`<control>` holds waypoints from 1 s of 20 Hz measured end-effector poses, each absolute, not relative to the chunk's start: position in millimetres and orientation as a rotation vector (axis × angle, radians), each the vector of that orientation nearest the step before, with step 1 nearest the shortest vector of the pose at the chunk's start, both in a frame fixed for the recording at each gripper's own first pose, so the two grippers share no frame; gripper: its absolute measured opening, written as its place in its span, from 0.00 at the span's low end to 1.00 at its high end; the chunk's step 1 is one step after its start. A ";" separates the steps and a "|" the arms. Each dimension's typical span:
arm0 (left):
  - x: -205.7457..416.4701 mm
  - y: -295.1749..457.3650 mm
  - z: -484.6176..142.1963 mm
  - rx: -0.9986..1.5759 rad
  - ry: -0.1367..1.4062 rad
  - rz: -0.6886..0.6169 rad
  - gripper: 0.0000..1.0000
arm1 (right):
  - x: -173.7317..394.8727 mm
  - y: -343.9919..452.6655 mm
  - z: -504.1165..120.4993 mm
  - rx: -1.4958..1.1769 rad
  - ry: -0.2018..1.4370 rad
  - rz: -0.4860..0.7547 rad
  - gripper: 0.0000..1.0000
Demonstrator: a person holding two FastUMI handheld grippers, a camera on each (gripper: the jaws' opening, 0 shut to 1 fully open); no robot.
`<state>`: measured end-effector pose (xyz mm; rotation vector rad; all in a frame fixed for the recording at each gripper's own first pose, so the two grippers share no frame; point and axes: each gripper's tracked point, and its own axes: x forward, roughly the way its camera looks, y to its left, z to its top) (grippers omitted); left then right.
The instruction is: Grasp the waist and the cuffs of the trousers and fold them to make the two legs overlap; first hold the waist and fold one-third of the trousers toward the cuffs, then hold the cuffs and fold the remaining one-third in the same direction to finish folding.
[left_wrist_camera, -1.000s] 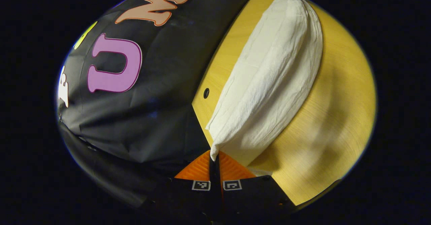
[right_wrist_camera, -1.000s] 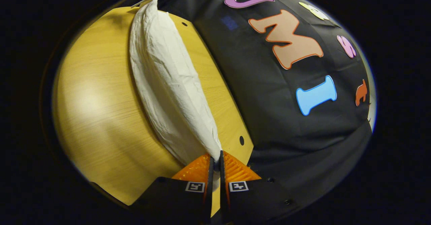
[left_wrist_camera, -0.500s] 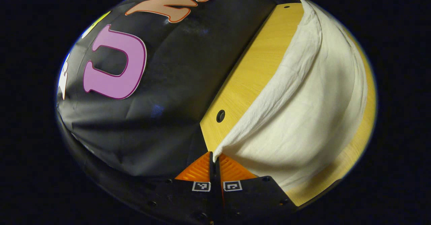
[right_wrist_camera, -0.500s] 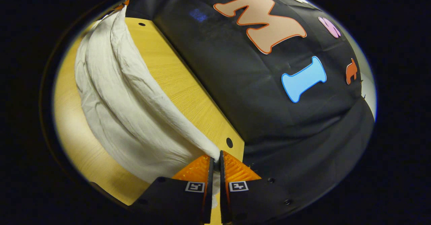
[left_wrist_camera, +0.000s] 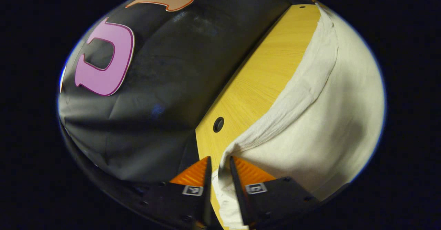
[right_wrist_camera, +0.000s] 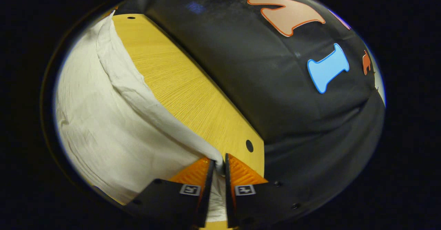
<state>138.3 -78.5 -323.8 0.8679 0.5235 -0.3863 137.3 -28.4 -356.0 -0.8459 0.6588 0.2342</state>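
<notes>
**Fig. Both ends of the trousers brought down onto the desk**

Setting: yellow wood-grain desk (left_wrist_camera: 262, 75) w/ round holes near its far edge, backed by the booth's black cloth wall (left_wrist_camera: 165, 85). The white trousers (left_wrist_camera: 330, 119) lie along the desk, one long edge bunched into a raised ridge that runs between the two grippers; the rest spreads flat on the near side.

Left gripper (left_wrist_camera: 219, 164): fingers parted, a gap showing on each side of the cloth corner standing between them, so no real pinch; judged a release, the end being already on the desk.

Right gripper (right_wrist_camera: 219, 164): fingers nearly closed w/ the other cloth corner (right_wrist_camera: 217, 154) between them. Contact on both sides looks likely but can't be confirmed; a narrow slit shows.

Why held so: a grip at each end lets the ridge be laid as one straight line, approx. parallel to the far edge, so one leg lands over the other. Which end is waist and which cuffs can't be told.

Stage (judged): leg-overlap fold being set down; thirds not yet begun.
</notes>
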 end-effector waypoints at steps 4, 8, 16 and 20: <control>130.8 -84.7 -301.8 0.798 0.487 -0.346 0.95 | 134.0 -27.6 -333.7 -0.738 0.623 0.189 0.98; 107.8 -94.6 -270.3 0.585 0.465 -0.279 0.95 | 110.6 -43.5 -310.1 -0.549 0.610 0.113 0.98; 58.7 -134.5 -208.8 0.185 0.423 -0.288 0.96 | 64.9 -93.9 -317.3 -0.125 0.696 -0.044 0.98; 58.6 -141.5 -189.3 0.134 0.417 -0.319 0.95 | 49.7 -117.1 -341.1 0.053 0.763 -0.143 0.98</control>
